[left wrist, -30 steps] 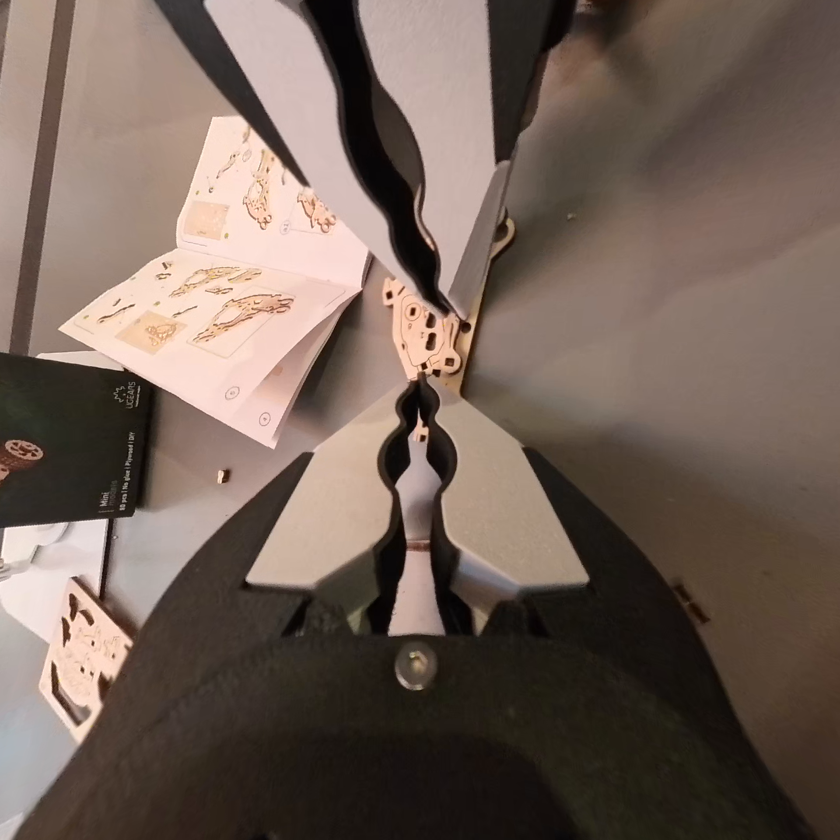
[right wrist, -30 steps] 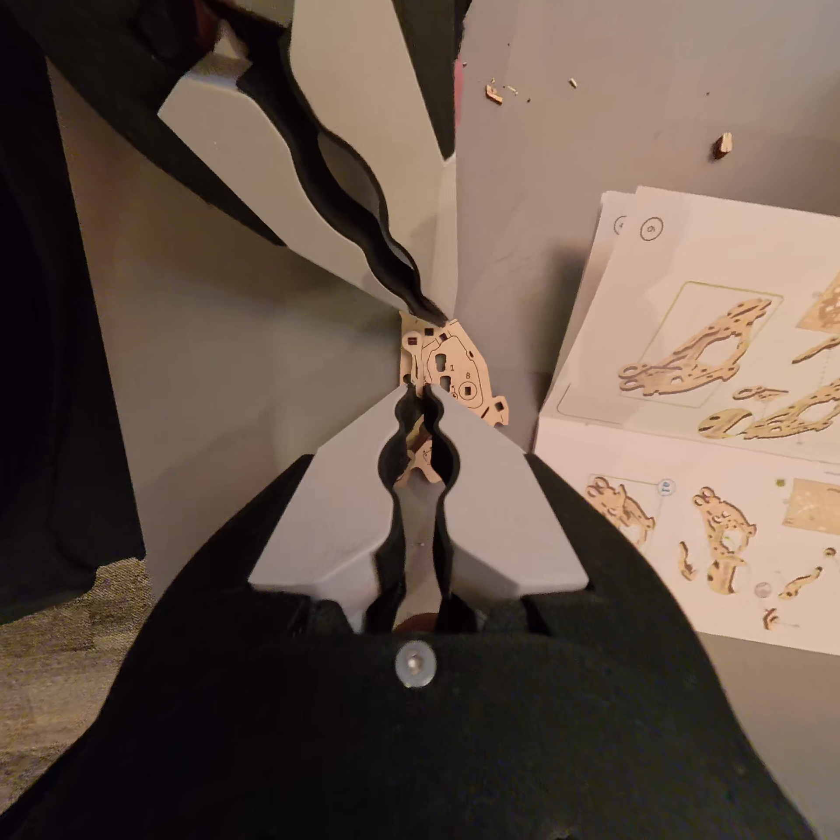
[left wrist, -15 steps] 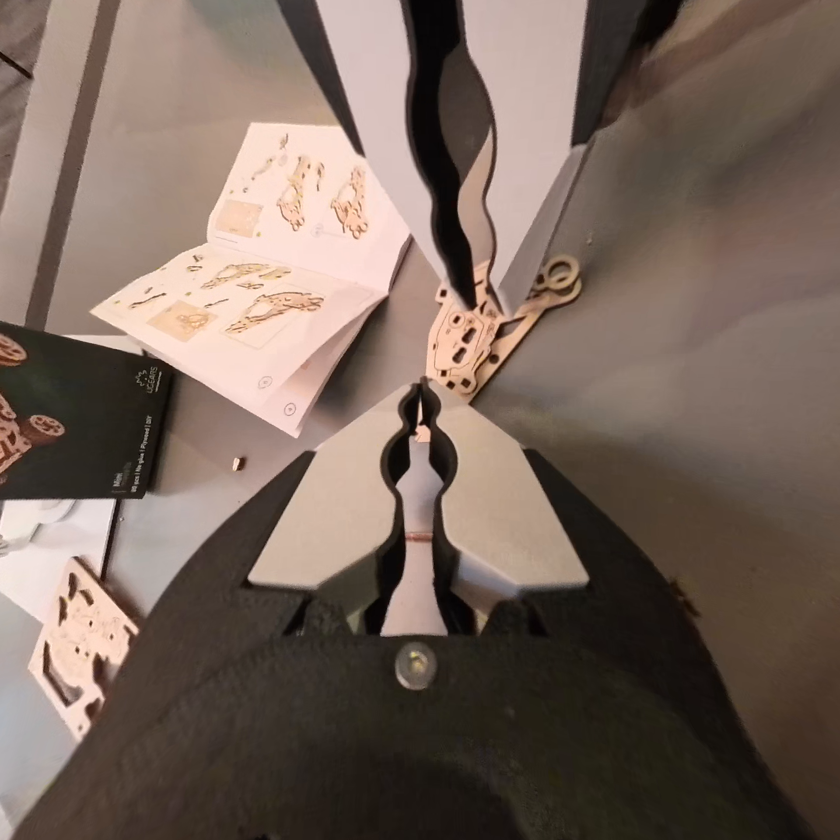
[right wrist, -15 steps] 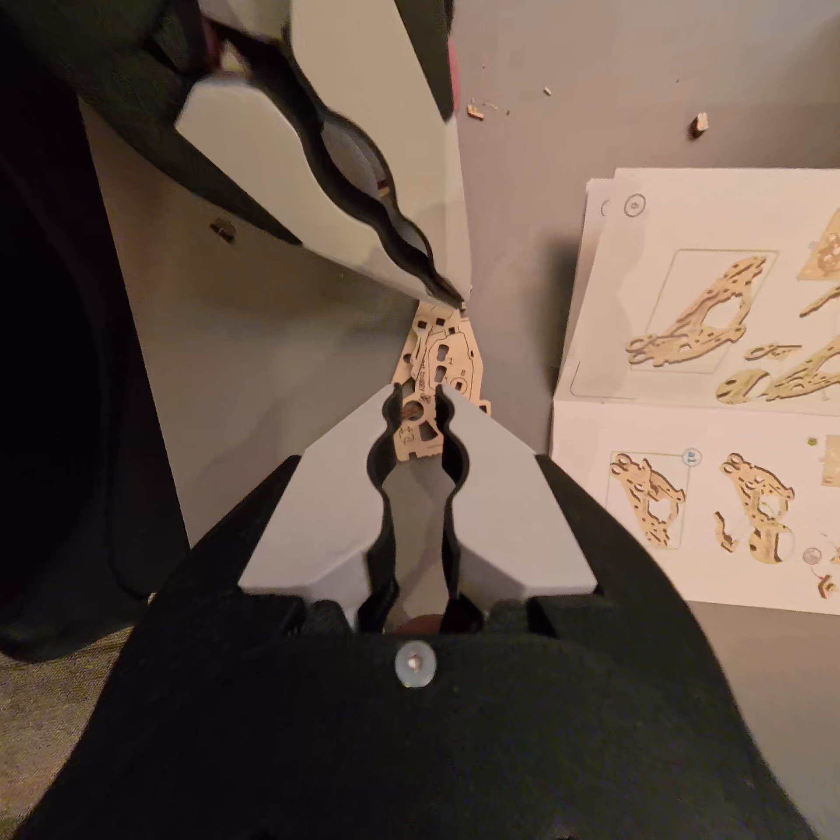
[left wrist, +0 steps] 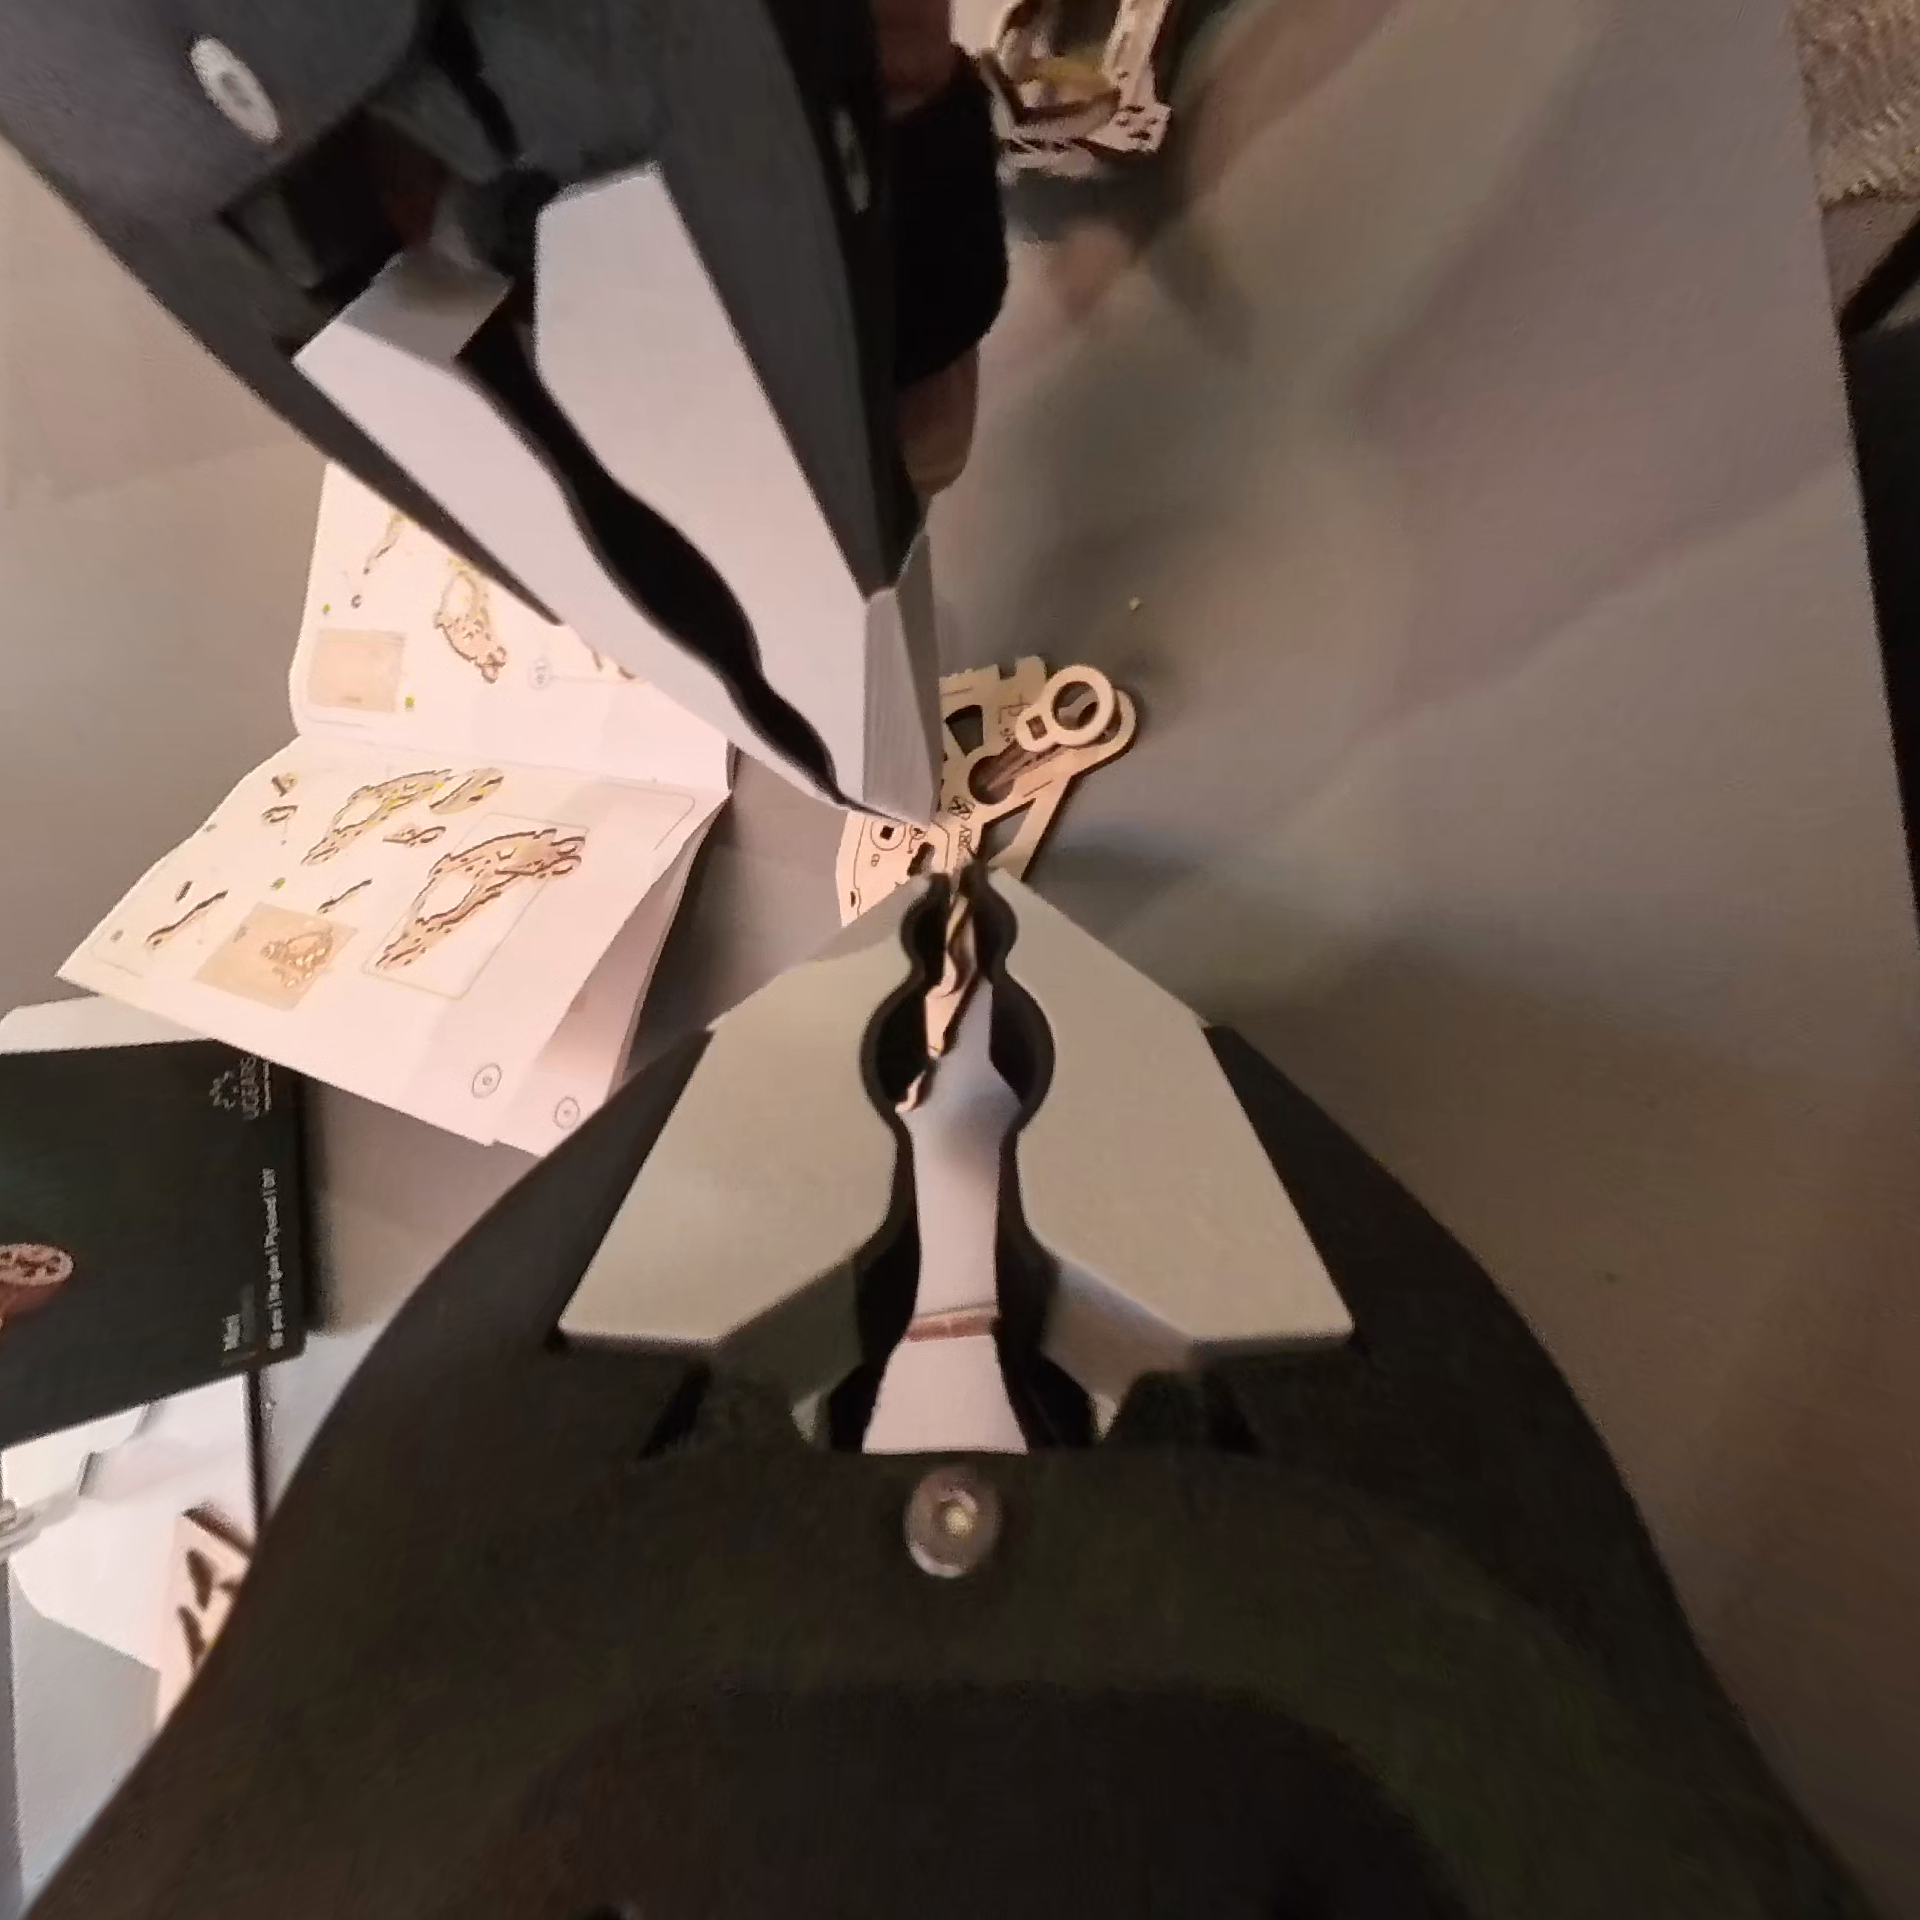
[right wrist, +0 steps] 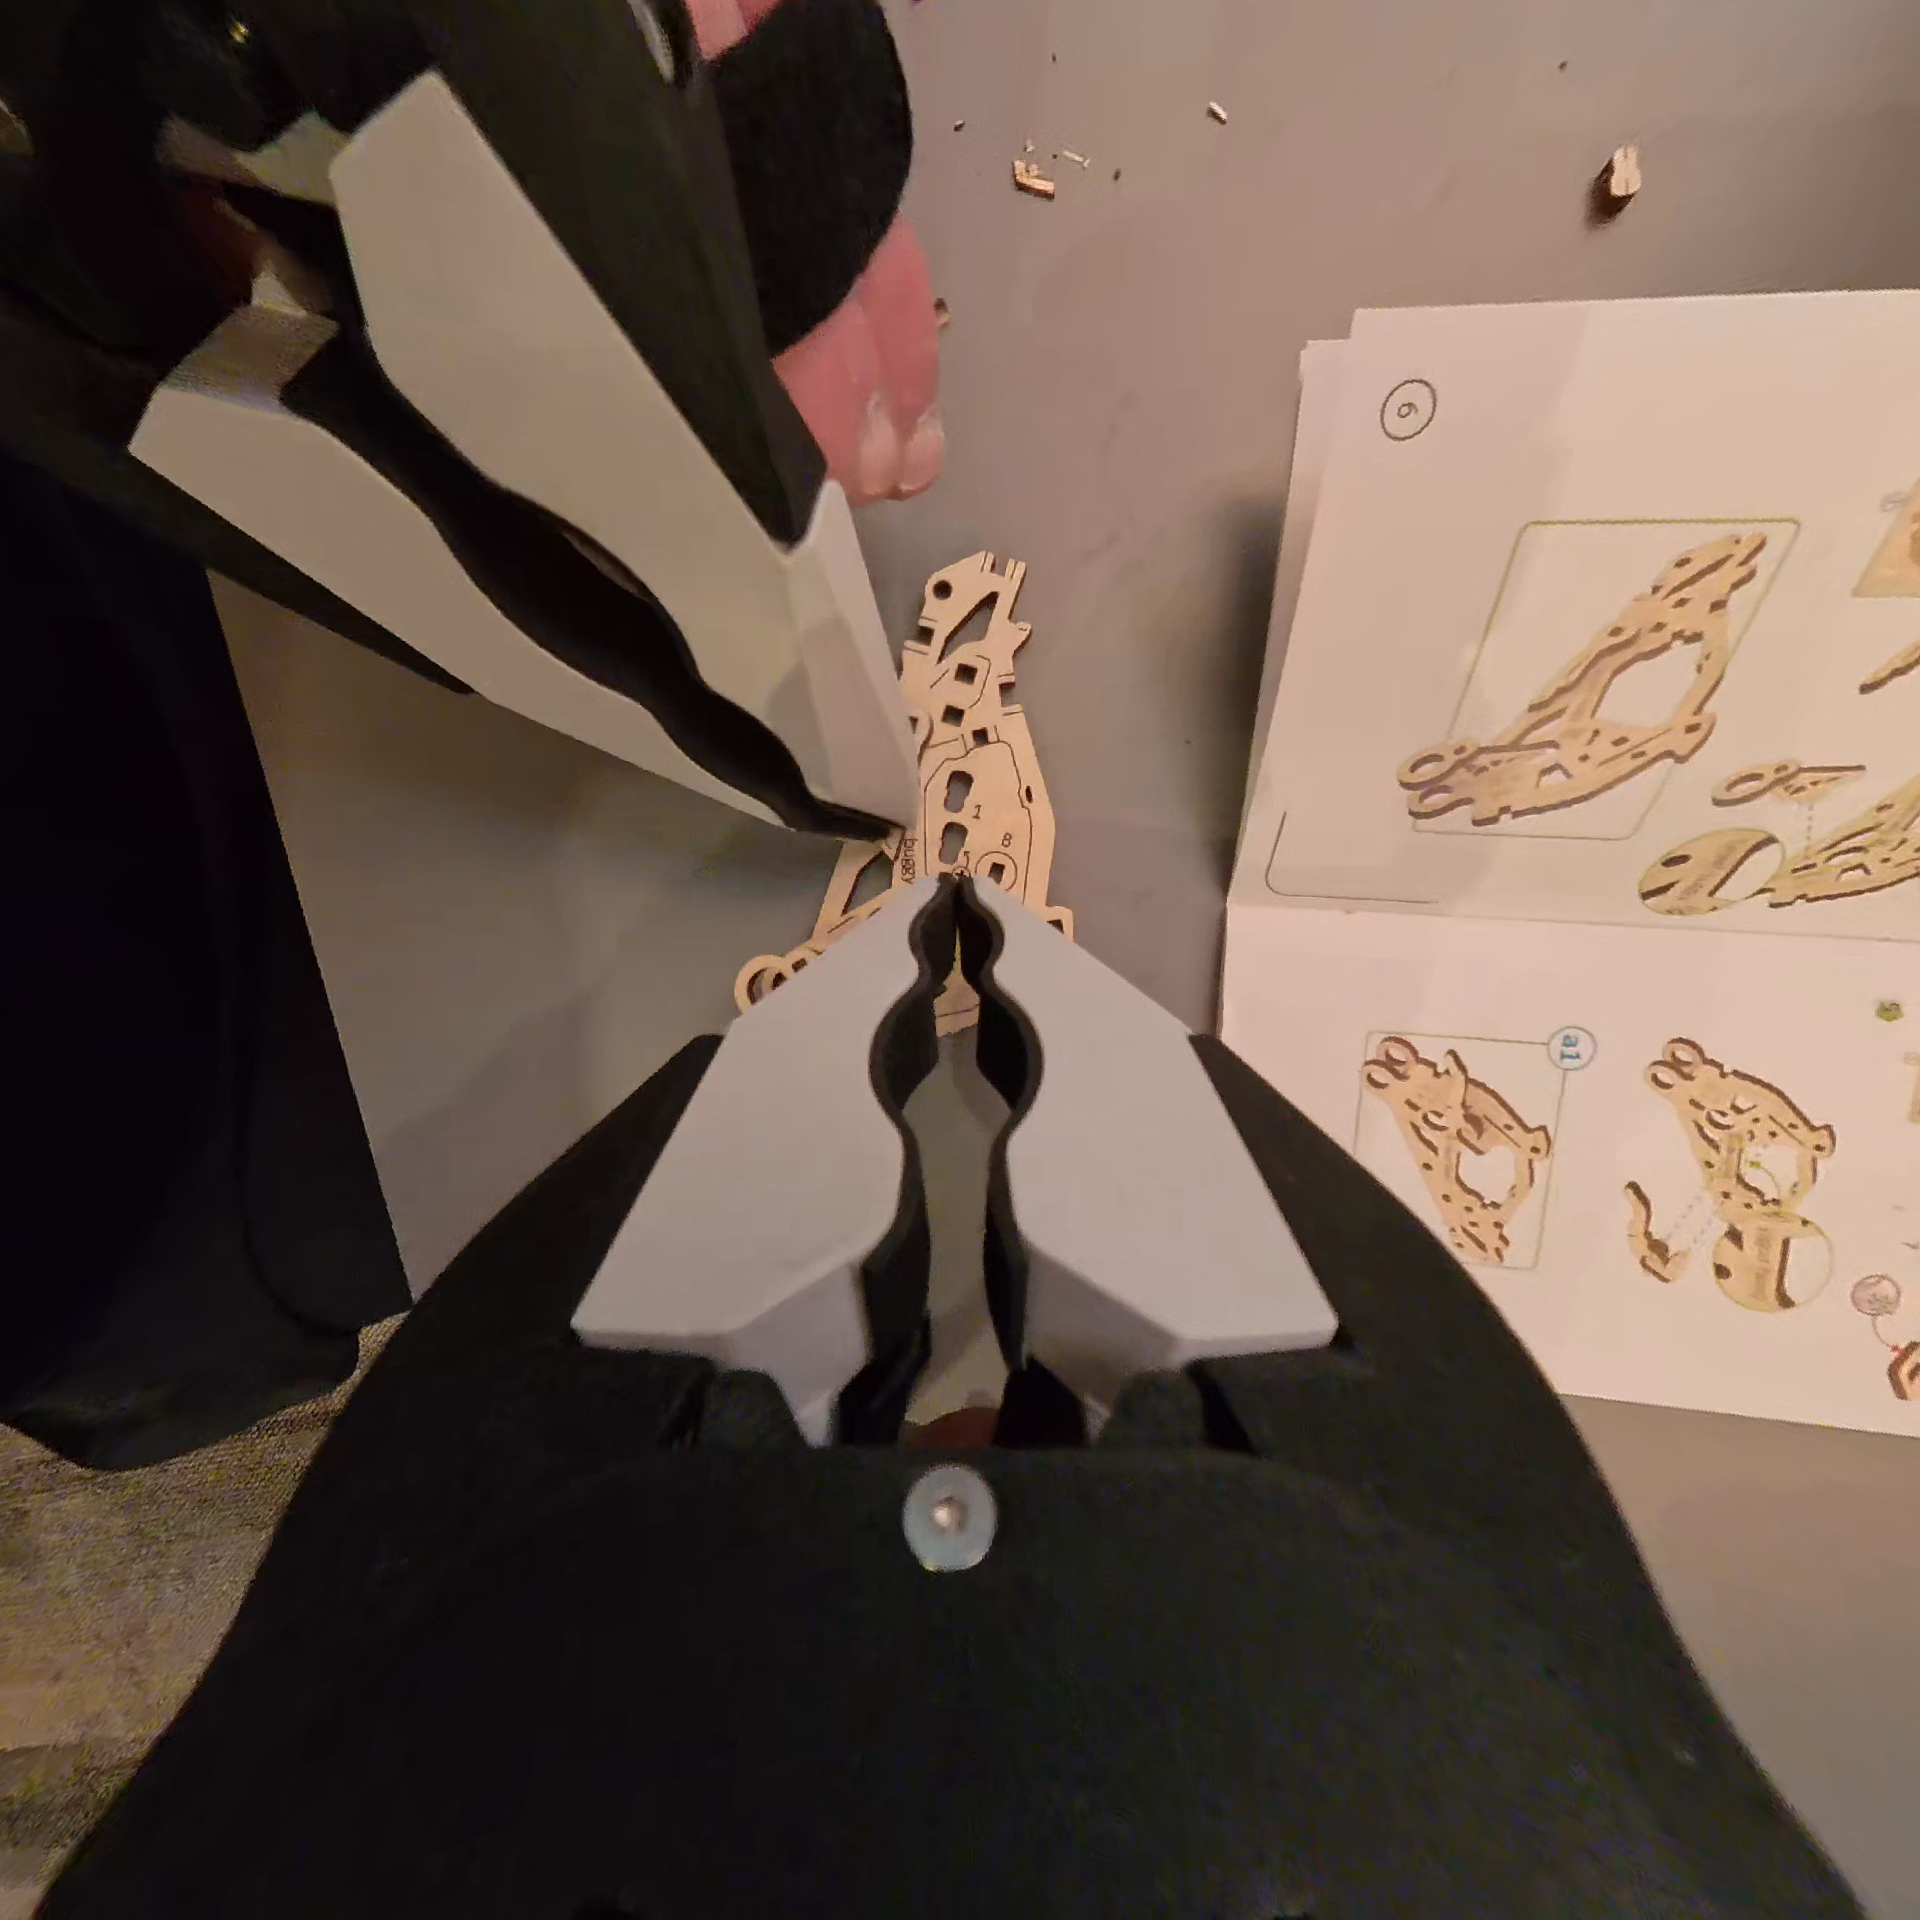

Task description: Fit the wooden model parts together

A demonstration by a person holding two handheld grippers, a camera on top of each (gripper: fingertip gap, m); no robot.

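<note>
Fit not done, I judge: the small wooden piece (left wrist: pixel 951 977) is clenched edge-on in my left gripper (left wrist: pixel 956 894), its end at the flat wooden plate (right wrist: pixel 987 790) lying on the grey table (left wrist: pixel 1455 727). My right gripper (right wrist: pixel 956 883) is clamped shut, tips on the plate; I can't tell whether it pinches anything. Left to do: seat the piece. Writing: engraved numerals on the plate, step numbers in the booklet (right wrist: pixel 1558 727), a logo and print on the black box (left wrist: pixel 135 1195).
</note>
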